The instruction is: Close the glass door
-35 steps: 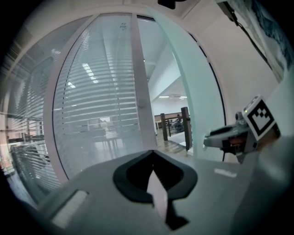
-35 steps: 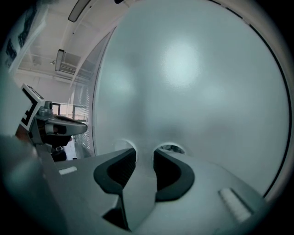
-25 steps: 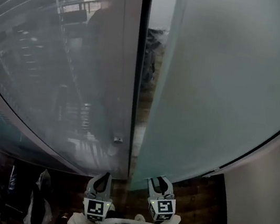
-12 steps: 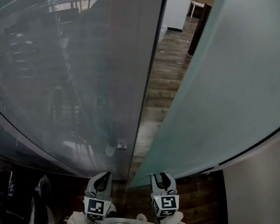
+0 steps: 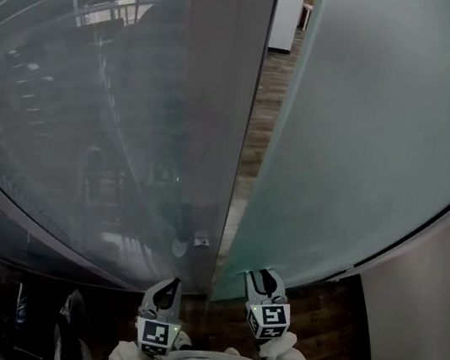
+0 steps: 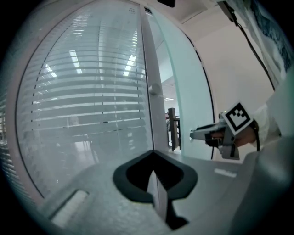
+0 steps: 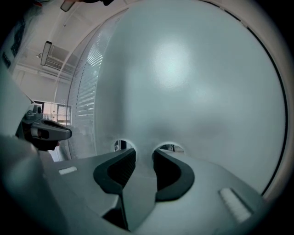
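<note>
The frosted glass door (image 5: 368,139) fills the right of the head view and stands ajar. A narrow gap (image 5: 259,138) separates it from the grey frame post (image 5: 215,113); wooden floor shows through. My right gripper (image 5: 262,282) is at the door's lower part, near its free edge. In the right gripper view its fingertips (image 7: 129,152) rest against the frosted door (image 7: 183,82), the jaws a little apart with nothing between them. My left gripper (image 5: 165,291) hangs low before the post, shut and empty. The left gripper view shows the right gripper (image 6: 202,134) against the door (image 6: 186,101).
A fixed glass wall with blinds (image 5: 75,107) curves off to the left of the post, with a small metal fitting (image 5: 202,238) at its foot. A white wall (image 5: 429,337) stands on the right. Dark wooden floor (image 5: 329,321) lies below.
The gap widened between the first two frames and now looks narrower at the top. My right gripper has crept forward against the door. The left gripper has barely moved.
</note>
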